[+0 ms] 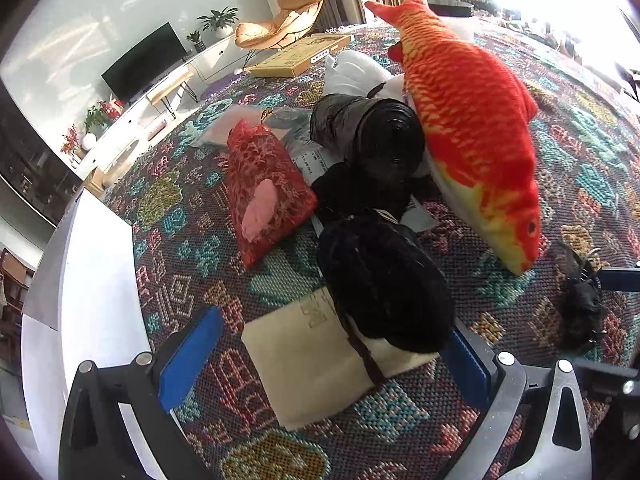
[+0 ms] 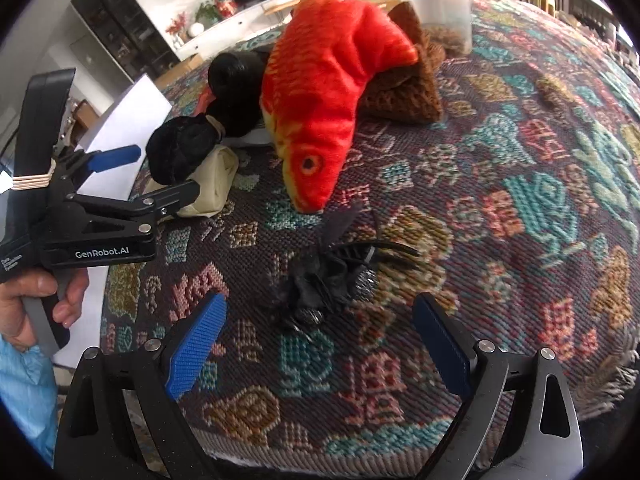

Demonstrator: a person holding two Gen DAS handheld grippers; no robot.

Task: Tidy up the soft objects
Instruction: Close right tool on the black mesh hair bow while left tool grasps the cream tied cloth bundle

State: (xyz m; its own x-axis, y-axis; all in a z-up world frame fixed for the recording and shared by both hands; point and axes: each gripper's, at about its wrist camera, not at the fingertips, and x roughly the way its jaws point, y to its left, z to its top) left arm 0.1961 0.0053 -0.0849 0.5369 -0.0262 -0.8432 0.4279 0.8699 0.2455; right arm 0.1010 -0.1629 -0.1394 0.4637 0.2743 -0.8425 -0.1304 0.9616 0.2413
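My left gripper (image 1: 326, 354) is open around a beige cloth pouch (image 1: 308, 360) and a black velvet pouch (image 1: 380, 280) lying on it. A red plush fish (image 1: 464, 120) lies to the right, a red mesh bag (image 1: 264, 188) to the left, a roll of black bags (image 1: 372, 132) behind. My right gripper (image 2: 320, 340) is open, just short of a black feathery hair accessory (image 2: 324, 280) on the patterned cloth (image 2: 500, 200). The fish (image 2: 324, 92) and the left gripper (image 2: 156, 180) show in the right wrist view.
A brown knitted cloth (image 2: 408, 80) and a clear jar (image 2: 436, 4) stand behind the fish. A white plastic bag (image 1: 352, 72) and papers lie behind the black roll. The white table edge (image 1: 92, 280) runs on the left. A cardboard box (image 1: 304, 56) lies far back.
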